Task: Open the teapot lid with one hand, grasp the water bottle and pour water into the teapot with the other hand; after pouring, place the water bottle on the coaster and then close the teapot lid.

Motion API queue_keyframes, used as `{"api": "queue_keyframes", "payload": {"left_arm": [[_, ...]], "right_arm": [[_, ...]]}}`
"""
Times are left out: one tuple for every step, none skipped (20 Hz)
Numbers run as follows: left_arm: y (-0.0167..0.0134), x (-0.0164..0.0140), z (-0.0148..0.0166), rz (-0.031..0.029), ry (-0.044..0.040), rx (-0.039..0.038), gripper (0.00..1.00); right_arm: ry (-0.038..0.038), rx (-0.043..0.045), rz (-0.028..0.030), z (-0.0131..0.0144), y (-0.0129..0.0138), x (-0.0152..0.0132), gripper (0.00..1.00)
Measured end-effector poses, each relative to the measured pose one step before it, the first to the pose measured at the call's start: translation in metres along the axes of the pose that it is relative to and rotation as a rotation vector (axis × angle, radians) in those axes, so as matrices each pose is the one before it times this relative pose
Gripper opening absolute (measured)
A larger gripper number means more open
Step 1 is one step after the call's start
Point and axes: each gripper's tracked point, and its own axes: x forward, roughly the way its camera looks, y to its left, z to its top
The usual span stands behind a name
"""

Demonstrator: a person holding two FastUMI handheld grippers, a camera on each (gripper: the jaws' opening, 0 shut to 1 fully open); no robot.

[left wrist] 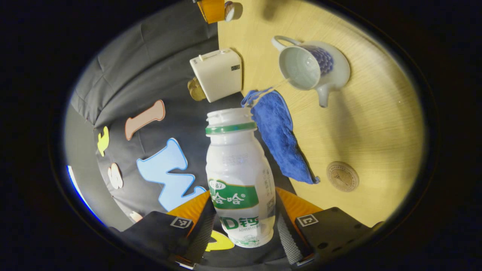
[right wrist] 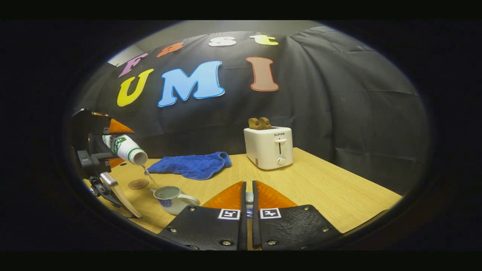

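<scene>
Our left gripper [left wrist: 241,226] pinches the tilted bottle [left wrist: 239,177] low down, pouring into the open teapot [left wrist: 312,67]; it's light, slippery plastic. Our right gripper [right wrist: 248,197] pinches the lid [right wrist: 249,197], 2 fingers nearly together.

We see a dim booth with warm light on the wooden table [right wrist: 320,188]. Ahead of the left gripper [left wrist: 241,226], the teapot [left wrist: 314,66] casts a soft shadow; straight lines bow toward both views' edges.

Your bottle [left wrist: 240,177]: white, green band and label.
Your teapot [left wrist: 313,67]: pale, blue pattern, perhaps floral.
Cloth [left wrist: 280,137]: blue.
Toaster [right wrist: 268,147]: white.
Coaster [left wrist: 342,176]: brown.
Table [left wrist: 376,124]: light wood grain.
</scene>
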Motion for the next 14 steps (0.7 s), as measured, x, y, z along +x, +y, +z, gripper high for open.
{"api": "queue_keyframes", "payload": {"left_arm": [[0.00085,0.00060,-0.00119,0.00234,0.00008,0.00621,0.86],[0.00043,-0.00033,0.00052,0.00269,0.00036,0.00532,0.86],[0.00070,0.00010,-0.00041,0.00105,0.00004,0.00519,0.86],[-0.00010,-0.00010,0.00024,-0.00133,-0.00001,0.00371,0.86],[0.00064,0.00043,-0.00050,-0.00116,-0.00113,0.00424,0.86],[0.00049,-0.00051,0.00080,0.00055,0.00023,0.00480,0.80],[0.00048,0.00061,-0.00070,0.00172,-0.00107,0.00424,0.80],[0.00017,-0.00061,0.00089,0.00083,-0.00026,0.00426,0.80],[0.00080,0.00041,-0.00030,0.00106,-0.00084,0.00434,0.86],[0.00025,-0.00051,0.00080,0.00153,-0.00121,0.00448,0.86],[0.00045,0.00024,0.00000,0.00019,-0.00113,0.00400,0.80],[0.00003,-0.00029,0.00043,-0.00014,-0.00090,0.00446,0.80],[0.00082,0.00012,0.00001,0.00124,-0.00168,0.00549,0.80],[0.00053,-0.00081,0.00170,0.00278,-0.00056,0.00870,0.86]], "right_arm": [[-0.00139,0.00009,-0.00047,0.00093,-0.00038,-0.00032,0.22],[-0.00157,0.00016,-0.00096,-0.00024,0.00006,0.00008,0.22],[-0.00093,0.00152,-0.00017,0.00050,0.00005,0.00042,0.22],[0.00026,0.00122,-0.00017,0.00031,-0.00055,-0.00012,0.22],[0.00076,0.00007,-0.00020,-0.00047,-0.00002,-0.00007,0.22],[0.00009,-0.00005,0.00102,-0.00069,0.00014,-0.00071,0.05],[-0.00028,-0.00063,0.00070,0.00121,0.00069,0.00061,0.05],[0.00010,-0.00047,0.00020,-0.00057,-0.00049,0.00072,0.13],[0.00035,0.00026,0.00018,0.00046,0.00000,0.00014,0.05],[-0.00056,0.00115,0.00029,-0.00071,-0.00033,0.00029,0.05],[0.00034,0.00054,0.00004,0.00051,0.00005,0.00013,0.05],[0.00003,0.00025,0.00030,-0.00026,0.00038,-0.00067,0.05],[0.00011,0.00042,0.00046,-0.00056,-0.00021,-0.00008,0.05],[0.00026,0.00039,0.00078,-0.00013,-0.00003,-0.00011,0.05]]}}
